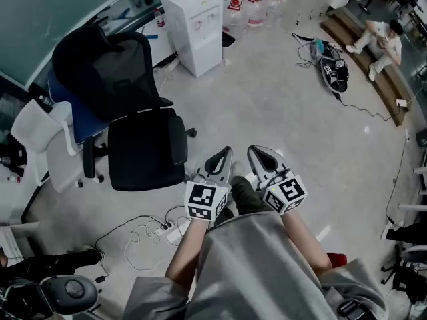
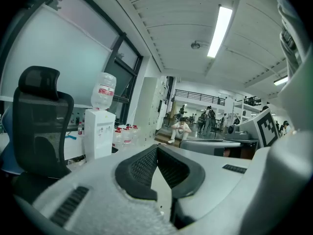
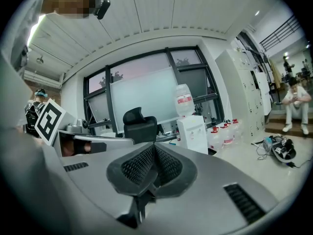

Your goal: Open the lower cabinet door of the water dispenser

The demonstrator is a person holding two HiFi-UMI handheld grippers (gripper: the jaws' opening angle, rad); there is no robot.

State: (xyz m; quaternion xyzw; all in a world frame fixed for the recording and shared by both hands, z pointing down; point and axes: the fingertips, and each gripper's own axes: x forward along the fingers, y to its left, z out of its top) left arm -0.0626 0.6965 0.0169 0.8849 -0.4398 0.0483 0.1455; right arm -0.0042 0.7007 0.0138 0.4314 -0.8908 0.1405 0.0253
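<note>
The white water dispenser [image 1: 195,25] stands far ahead across the floor, a bottle on top; its lower cabinet door looks closed. It also shows small in the left gripper view as the dispenser [image 2: 99,133] and in the right gripper view as the dispenser [image 3: 191,133]. My left gripper [image 1: 227,152] and right gripper [image 1: 254,151] are held side by side close to my body, pointing toward it and well short of it. Both are shut with nothing between the jaws: the left gripper's [image 2: 157,149] pads meet at the tip, and so do the right gripper's [image 3: 154,146].
A black office chair [image 1: 143,145] stands left of the path, with a white chair [image 1: 57,149] beyond it. Several water bottles [image 1: 247,11] sit beside the dispenser. Cables and a power strip [image 1: 170,231] lie near my feet. A helmet and bag [image 1: 331,65] lie at right; a person [image 1: 377,42] sits on steps.
</note>
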